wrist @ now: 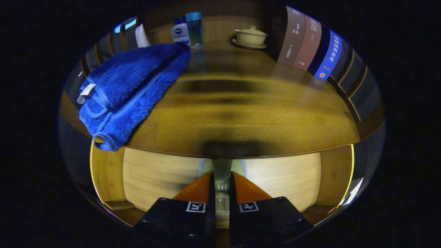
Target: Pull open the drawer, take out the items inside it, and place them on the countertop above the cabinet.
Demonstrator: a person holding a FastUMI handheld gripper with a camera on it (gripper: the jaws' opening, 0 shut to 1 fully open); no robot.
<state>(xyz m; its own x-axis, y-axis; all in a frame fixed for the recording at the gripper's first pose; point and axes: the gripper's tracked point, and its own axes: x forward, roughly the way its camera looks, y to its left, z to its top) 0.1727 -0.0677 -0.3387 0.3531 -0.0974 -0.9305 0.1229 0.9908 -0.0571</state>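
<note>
Drawer (220,179) front lies directly ahead of the jaws, with its small pale handle (222,172) caught between them.

Gripper (222,187) jaws stand narrow, closed to a slim gap around the handle; contact on both sides looks likely but cannot be confirmed. Drawer appears shut or barely started, its contents out of sight. Judgement: pull straight back, level with the drawer's travel, keeping the handle centred so it does not slip sideways. Above and beyond the jaws the tabletop (241,113) carries a blue towel (127,89) to the left, overhanging the edge, bottles (189,29) and a lidded bowl (250,36) far beyond; the centre is best for placing items.
</note>
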